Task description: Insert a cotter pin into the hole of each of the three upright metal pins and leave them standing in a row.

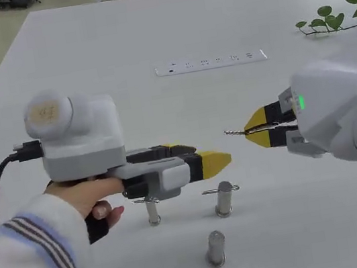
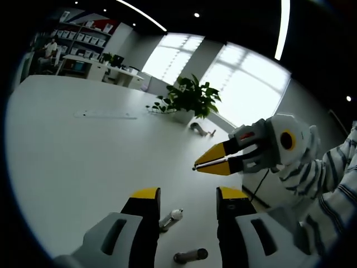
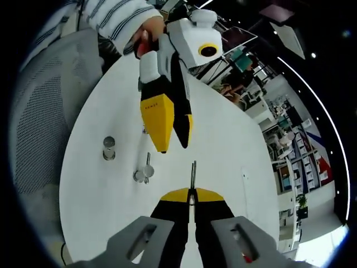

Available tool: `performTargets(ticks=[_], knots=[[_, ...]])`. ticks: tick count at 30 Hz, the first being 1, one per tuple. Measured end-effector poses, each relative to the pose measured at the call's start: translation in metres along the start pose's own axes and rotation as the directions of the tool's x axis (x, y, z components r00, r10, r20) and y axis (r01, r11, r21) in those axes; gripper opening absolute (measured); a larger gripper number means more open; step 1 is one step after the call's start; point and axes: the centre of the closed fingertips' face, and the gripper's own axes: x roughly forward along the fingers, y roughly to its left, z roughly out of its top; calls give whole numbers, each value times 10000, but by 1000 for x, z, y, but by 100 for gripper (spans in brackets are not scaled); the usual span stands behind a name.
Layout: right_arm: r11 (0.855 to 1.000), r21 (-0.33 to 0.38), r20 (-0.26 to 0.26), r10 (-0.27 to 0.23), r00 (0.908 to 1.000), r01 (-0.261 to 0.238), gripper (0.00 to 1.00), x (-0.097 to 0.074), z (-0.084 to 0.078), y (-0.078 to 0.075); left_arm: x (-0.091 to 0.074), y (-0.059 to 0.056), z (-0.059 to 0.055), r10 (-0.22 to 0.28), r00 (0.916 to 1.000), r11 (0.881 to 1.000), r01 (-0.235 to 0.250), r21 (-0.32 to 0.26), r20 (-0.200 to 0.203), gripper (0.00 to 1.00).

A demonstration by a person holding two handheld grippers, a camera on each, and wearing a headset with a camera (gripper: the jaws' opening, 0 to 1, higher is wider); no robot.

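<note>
Head view: R gripper [image 1: 259, 128] clamps last cotter pin [image 1: 235, 132], held level above table. Two far fitted metal pins [image 1: 223, 199] look done. Bare metal pin [image 1: 215, 248] stands nearer, left of claw, well apart. L gripper [image 1: 214, 162] jaws apart, empty. Next, prob.: lower, align w/ hole.

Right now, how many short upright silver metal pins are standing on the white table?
3. Left silver cylindrical pin under the open left gripper; middle pin, thin wire cotter pin through it; front pin, bare, nearest the camera. None looks hidden.
</note>
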Motion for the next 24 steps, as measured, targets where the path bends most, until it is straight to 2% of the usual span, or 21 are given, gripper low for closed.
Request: performTargets(ticks=[4, 8, 12, 24], knots=[[9999, -101, 125, -73, 9999, 75, 0, -1, 9, 5, 4, -5, 3, -213, 9997, 9996, 215, -167, 122, 29], [9999, -171, 167, -20, 9999, 22, 0, 0, 14, 10, 5, -8, 3, -337, 9994, 9993, 338, -171, 32, 26], [9998, -148, 272, 118, 9996, -114, 0, 1, 17, 14, 4, -10, 4, -465, 9989, 9985, 467, -297, 67, 16], [9994, -153, 469, 315, 9984, -308, 0, 4, 24, 16, 8, -7, -1, -461, 9989, 9978, 455, -485, -109, 1]])
